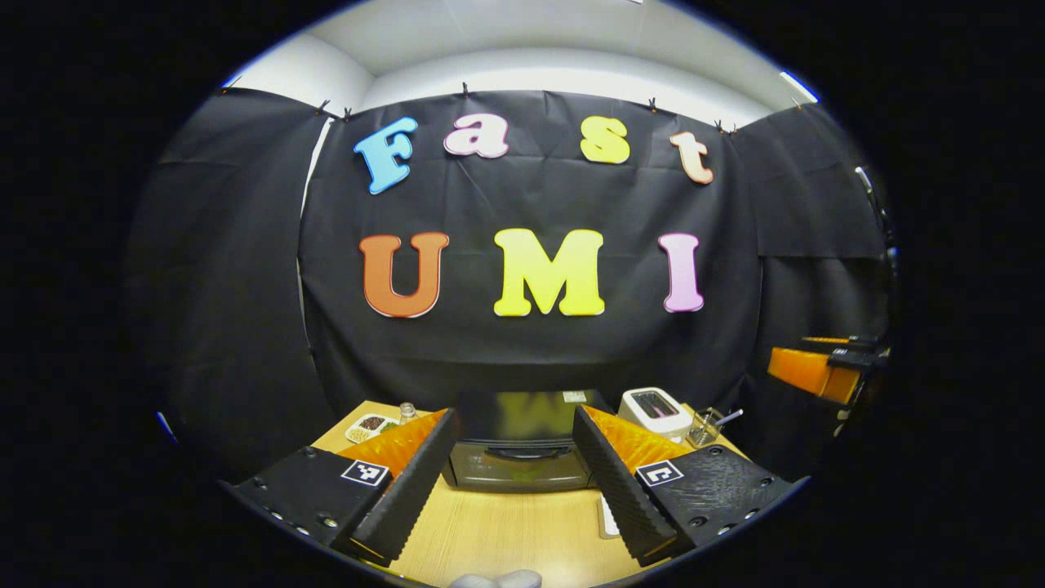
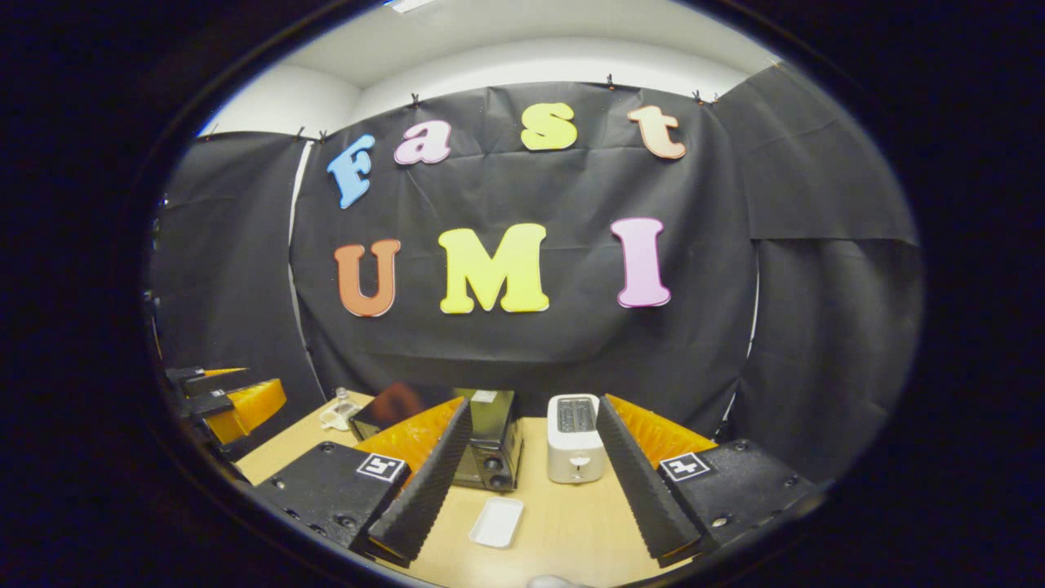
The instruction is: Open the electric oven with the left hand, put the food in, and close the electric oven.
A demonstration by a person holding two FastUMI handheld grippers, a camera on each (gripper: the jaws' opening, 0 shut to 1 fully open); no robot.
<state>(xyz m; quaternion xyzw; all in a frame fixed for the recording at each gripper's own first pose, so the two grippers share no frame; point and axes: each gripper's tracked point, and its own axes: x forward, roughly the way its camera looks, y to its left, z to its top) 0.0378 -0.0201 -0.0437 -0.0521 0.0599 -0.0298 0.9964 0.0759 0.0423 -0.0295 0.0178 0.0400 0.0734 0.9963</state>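
While shut, one oven (image 1: 518, 457), one toaster (image 2: 575, 438).

Illumination is even and moderately bright, sourced from overhead; the white ceiling (image 1: 522, 49) is the brightest zone. The wooden surface (image 1: 506, 531) is evenly lit, with soft shadows. The oven (image 1: 522, 445) top shows a faint reflection. Fisheye distortion bends straight edges toward the rim. Both views are sharp at centre, softening slightly at the edges.

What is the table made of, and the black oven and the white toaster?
The pale table looks like wood or laminate: faint grain. The black electric oven seems metal with a glossy glass door that mirrors. The white toaster looks like smooth plastic, possibly painted metal.
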